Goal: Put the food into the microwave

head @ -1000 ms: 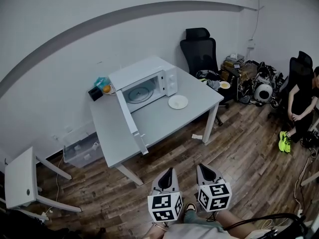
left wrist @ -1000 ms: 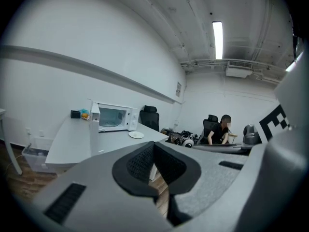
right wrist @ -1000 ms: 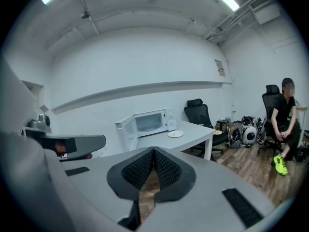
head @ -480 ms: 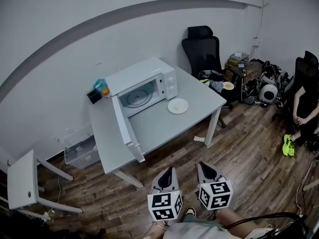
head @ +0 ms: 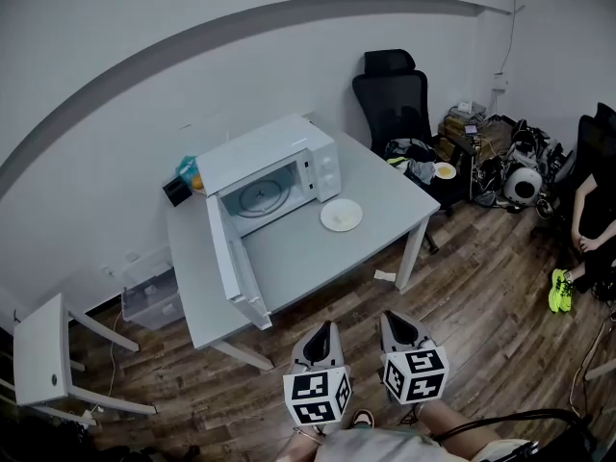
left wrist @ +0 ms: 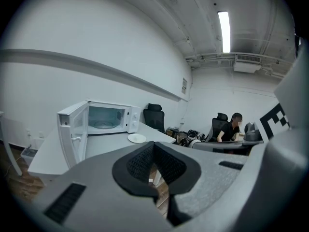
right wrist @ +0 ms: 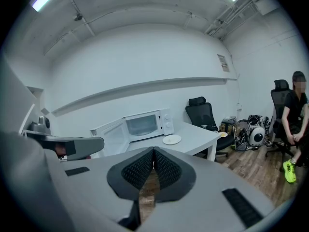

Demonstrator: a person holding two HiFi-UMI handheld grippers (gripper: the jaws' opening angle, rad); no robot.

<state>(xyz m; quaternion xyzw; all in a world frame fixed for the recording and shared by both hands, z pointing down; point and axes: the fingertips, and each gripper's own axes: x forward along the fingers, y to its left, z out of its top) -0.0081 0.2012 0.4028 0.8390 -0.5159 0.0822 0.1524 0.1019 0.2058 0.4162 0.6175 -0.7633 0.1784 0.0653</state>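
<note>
A white microwave (head: 274, 166) stands at the back of a white table (head: 298, 248), its door (head: 227, 266) swung wide open and its cavity empty. A white plate (head: 341, 216) lies on the table to the right of the microwave; it also shows as the plate (left wrist: 137, 138) and the plate (right wrist: 172, 139) in the gripper views. My left gripper (head: 324, 332) and right gripper (head: 396, 324) hang side by side over the wooden floor, well short of the table. Both are shut with nothing between their pads.
A black office chair (head: 395, 99) stands behind the table's right end, with clutter on the floor at far right. A seated person (head: 597, 210) is at the right edge. A clear plastic box (head: 149, 292) sits under the table's left side, a white stool (head: 43, 349) at far left.
The view has shifted closer to the table and slightly right; the table and microwave sit lower and further left in frame. Both grippers keep the same pose.
</note>
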